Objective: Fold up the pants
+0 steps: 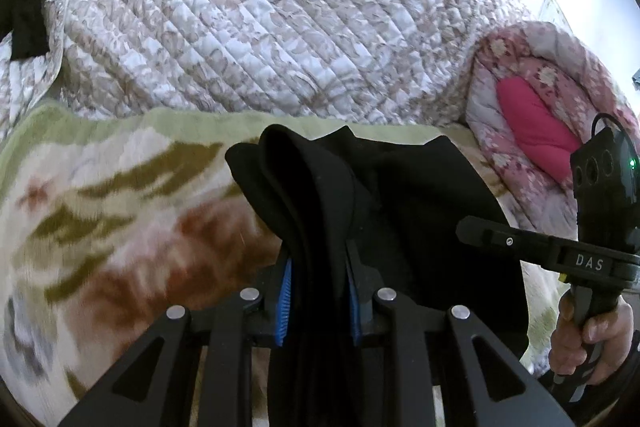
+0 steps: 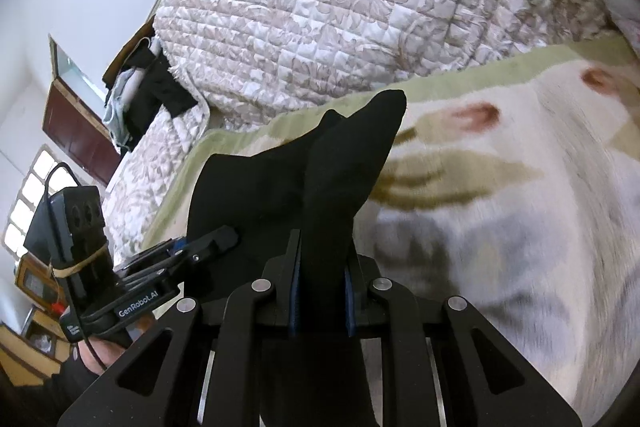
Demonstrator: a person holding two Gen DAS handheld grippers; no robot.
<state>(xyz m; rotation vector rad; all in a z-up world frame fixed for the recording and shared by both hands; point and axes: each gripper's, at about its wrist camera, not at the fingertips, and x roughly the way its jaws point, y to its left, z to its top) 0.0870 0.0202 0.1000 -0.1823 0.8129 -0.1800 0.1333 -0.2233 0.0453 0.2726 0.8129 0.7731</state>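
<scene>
The black pants (image 1: 420, 211) hang between my two grippers above a floral blanket (image 1: 120, 211). My left gripper (image 1: 318, 267) is shut on a bunched fold of the pants, which sticks up past the blue pads (image 1: 285, 299). My right gripper (image 2: 322, 271) is shut on another bunched part of the pants (image 2: 344, 167). The right gripper also shows at the right of the left wrist view (image 1: 472, 229). The left gripper shows at the lower left of the right wrist view (image 2: 216, 243), with black cloth beside it.
A quilted beige bedspread (image 1: 240, 19) is heaped behind the blanket. A pink floral quilt (image 1: 532, 115) lies at the right. Dark clothes (image 2: 156, 91) lie at the bed's far edge. A wall, a window (image 2: 28, 203) and wooden furniture (image 2: 36, 307) stand to the left.
</scene>
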